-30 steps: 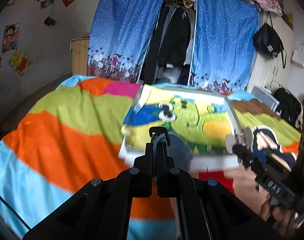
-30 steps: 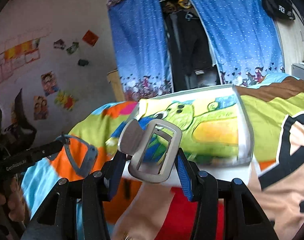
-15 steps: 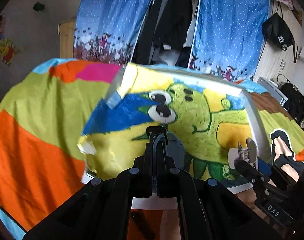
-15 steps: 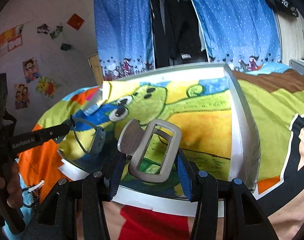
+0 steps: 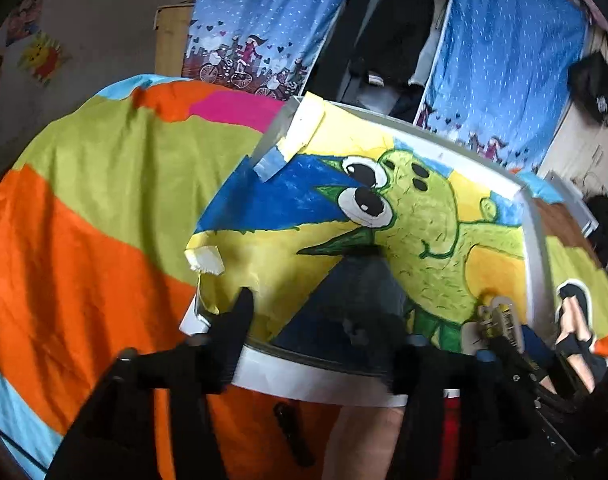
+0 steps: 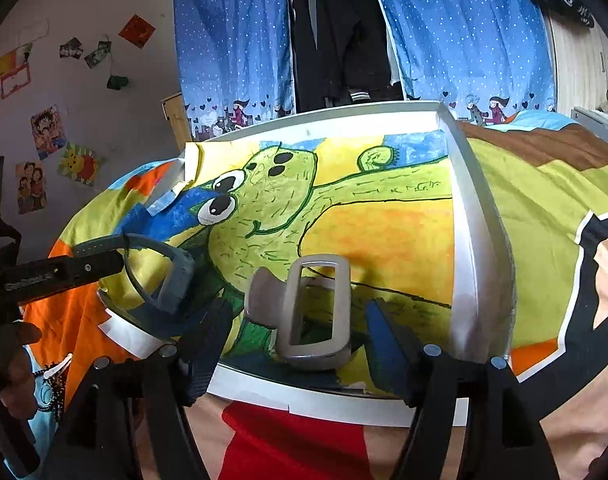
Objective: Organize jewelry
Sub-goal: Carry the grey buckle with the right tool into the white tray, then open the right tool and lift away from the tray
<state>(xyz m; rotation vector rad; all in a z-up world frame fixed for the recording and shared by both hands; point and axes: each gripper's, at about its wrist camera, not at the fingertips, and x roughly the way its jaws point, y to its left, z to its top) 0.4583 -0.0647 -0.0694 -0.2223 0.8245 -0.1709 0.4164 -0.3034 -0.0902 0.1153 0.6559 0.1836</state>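
Observation:
A white tray [image 5: 532, 240] lined with a green cartoon drawing lies on the bed; it also shows in the right wrist view [image 6: 474, 240]. My left gripper [image 5: 324, 340] is open over the tray's near edge, and a grey-blue wristband [image 5: 356, 292] sits blurred between its fingers. In the right wrist view the wristband [image 6: 171, 276] hangs just off the left gripper's tip. My right gripper [image 6: 299, 320] is open, and a silver hair clip [image 6: 312, 312] stands between its fingers on the tray floor. The clip also shows in the left wrist view [image 5: 500, 320].
A colourful striped bedspread [image 5: 83, 220] covers the bed. A beaded black piece of jewelry [image 6: 51, 384] lies on it at the left. Blue curtains [image 6: 231, 40] and hanging clothes stand behind the tray. A small dark object [image 5: 291, 432] lies in front of the tray.
Both grippers have moved forward over the tray and opened. The left has let go of the wristband, the right has let go of the hair clip, which now rests on the tray.

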